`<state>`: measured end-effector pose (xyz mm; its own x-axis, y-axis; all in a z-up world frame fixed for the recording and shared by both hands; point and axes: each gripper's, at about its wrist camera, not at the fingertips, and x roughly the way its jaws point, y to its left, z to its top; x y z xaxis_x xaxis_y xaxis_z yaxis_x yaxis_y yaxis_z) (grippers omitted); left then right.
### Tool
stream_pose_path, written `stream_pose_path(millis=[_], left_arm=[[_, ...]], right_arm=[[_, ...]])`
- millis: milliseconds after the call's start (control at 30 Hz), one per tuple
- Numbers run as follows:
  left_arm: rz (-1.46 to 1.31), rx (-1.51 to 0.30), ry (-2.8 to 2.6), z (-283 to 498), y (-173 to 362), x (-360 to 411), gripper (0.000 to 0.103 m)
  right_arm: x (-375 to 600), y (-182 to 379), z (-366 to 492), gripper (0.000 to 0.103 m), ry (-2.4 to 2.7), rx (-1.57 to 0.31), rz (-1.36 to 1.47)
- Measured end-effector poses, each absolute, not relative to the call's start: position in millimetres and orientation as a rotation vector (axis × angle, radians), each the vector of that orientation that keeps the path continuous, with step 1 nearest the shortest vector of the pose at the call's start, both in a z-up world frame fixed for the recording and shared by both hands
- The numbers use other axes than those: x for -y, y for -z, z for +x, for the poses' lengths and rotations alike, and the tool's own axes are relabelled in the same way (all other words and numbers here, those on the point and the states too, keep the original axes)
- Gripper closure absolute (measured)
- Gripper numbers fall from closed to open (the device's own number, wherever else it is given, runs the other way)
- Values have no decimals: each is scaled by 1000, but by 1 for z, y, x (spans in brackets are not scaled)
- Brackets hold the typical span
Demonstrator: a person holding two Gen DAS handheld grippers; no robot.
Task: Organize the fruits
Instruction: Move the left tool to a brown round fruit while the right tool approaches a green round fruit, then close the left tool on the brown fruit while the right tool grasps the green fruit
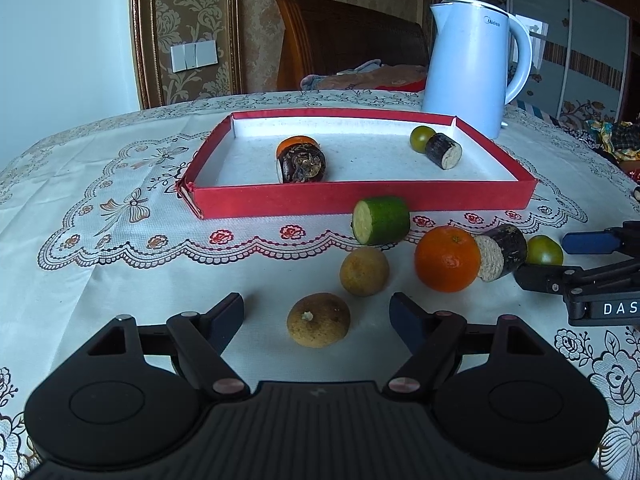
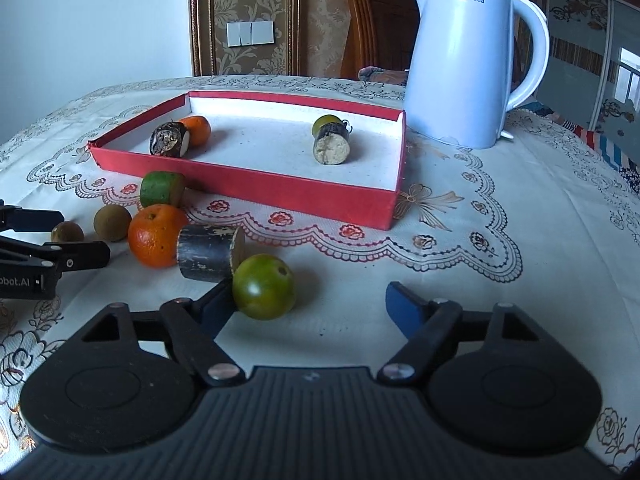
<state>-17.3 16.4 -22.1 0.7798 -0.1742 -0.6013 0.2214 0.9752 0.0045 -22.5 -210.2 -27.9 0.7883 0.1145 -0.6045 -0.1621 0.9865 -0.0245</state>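
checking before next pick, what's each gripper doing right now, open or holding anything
Left gripper: open, holding nothing; a brown fruit lies between its fingers.
Right gripper: open, holding nothing; a green fruit sits by its left finger.

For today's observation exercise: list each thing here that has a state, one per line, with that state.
Left tool: open, either side of a brown fruit, not gripping.
Right tool: open, one finger against a green fruit.
Red tray: open-topped, partly filled.
Kettle: upright, lid shut.
Big orange: on the cloth, outside the tray.
Dark stick piece: lying on its side.
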Motion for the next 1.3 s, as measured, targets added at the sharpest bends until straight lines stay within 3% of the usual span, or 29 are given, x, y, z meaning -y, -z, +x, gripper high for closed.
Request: stream_pose_path(millis=[200, 367, 533, 733, 900, 1300], left_arm=[[94, -605, 220, -23, 19, -14, 23], [99, -625, 219, -20, 20, -13, 41], [97, -627, 218, -19, 21, -13, 46], [95, -622, 204, -21, 20, -14, 68], [86, -620, 207, -20, 19, -15, 73], [10, -559, 188, -23, 9, -28, 73]], right_arm=[[207, 27, -22, 42, -169, -637, -76], [203, 26, -21, 62, -201, -629, -82], [197, 26, -21, 72, -218, -622, -104], [197, 26, -22, 72, -223, -617, -102], [199, 26, -22, 72, -226, -616, -91], [216, 25, -22, 72, -195, -608, 0]])
